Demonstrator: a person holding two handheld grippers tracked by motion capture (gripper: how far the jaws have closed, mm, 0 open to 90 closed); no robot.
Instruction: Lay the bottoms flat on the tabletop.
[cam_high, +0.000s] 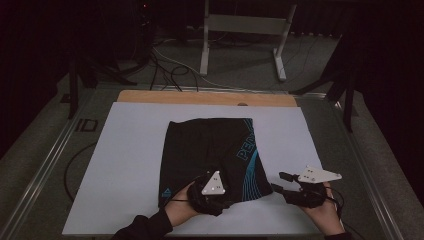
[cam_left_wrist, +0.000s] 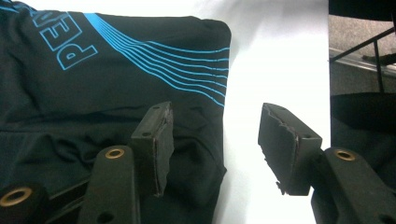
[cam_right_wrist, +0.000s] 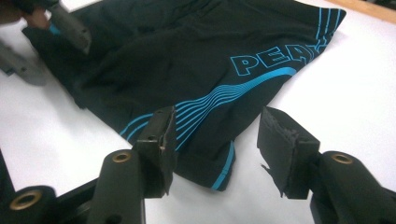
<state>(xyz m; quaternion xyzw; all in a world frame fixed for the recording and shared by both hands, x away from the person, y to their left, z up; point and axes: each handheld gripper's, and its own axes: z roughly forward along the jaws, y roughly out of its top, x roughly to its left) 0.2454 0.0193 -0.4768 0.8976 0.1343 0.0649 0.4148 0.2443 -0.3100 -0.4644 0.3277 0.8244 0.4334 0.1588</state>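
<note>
On the white counter lay a pair of black shorts, spread flat near its middle, with blue curved stripes and blue lettering along the right side. Only part of that lettering could be read in any view; the word ran off toward the far hem.

The left gripper sat over the near edge of the shorts, and the hand and the grey plate hid the cloth beneath it in the high view. In the left gripper view its jaws stood wide apart with nothing between them: one pad hovered above a rumpled fold of the shorts, the other above bare counter just past the hem. Whether either pad touched the cloth could not be made out.

The right gripper hung just off the right near corner of the shorts, apart from them. In the right gripper view its jaws also gaped, empty, framing that striped corner. The left gripper showed at the top left corner there, mostly cut off. The room beyond the counter was too dark to read.
</note>
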